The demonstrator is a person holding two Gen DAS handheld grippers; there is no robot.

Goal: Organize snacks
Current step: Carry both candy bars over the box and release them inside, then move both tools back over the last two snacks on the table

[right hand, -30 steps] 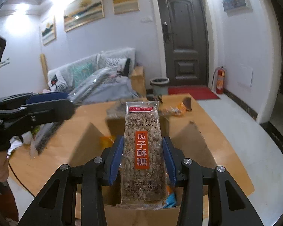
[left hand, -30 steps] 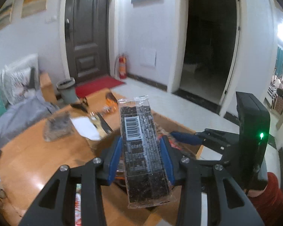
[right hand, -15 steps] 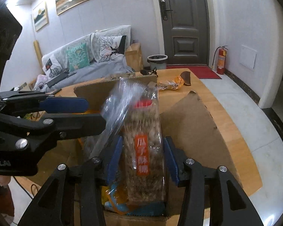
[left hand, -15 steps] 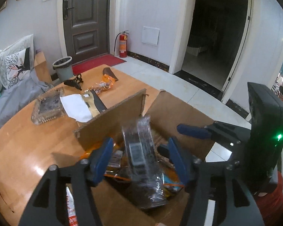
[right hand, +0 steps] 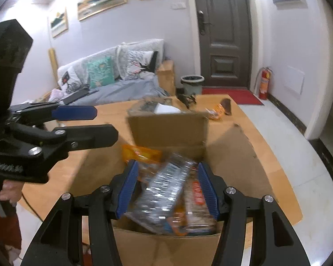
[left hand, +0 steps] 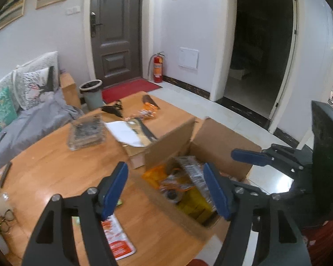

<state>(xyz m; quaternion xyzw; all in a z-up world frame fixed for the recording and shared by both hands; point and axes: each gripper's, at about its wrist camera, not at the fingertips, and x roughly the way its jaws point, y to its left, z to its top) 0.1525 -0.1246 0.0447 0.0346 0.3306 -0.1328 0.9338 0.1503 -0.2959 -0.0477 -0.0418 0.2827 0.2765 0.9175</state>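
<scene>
An open cardboard box (left hand: pixel 224 141) (right hand: pixel 168 130) stands on the wooden table (left hand: pixel 55 168). Inside lie several snack packs: a clear pack with a barcode (right hand: pixel 164 186) (left hand: pixel 192 170), a peanut brittle pack with a red label (right hand: pixel 197 199), and orange packs (right hand: pixel 142 153) (left hand: pixel 155 175). My left gripper (left hand: pixel 166 190) is open and empty above the box's left edge. My right gripper (right hand: pixel 166 188) is open and empty right above the packs in the box. A red and white snack pack (left hand: pixel 117 237) lies on the table near the left gripper.
On the table behind the box lie a glass tray (left hand: pixel 86 130), white paper (left hand: pixel 124 130), orange wrappers (left hand: pixel 148 110) and black glasses (left hand: pixel 112 108). A sofa with cushions (right hand: pixel 113 77) stands at the left. A bin (left hand: pixel 92 93) and fire extinguisher (left hand: pixel 158 68) are near the door.
Both grippers have opened and let their packs drop into the box. The barcode pack and the brittle pack now lie inside. The left gripper has drawn back to the left.
</scene>
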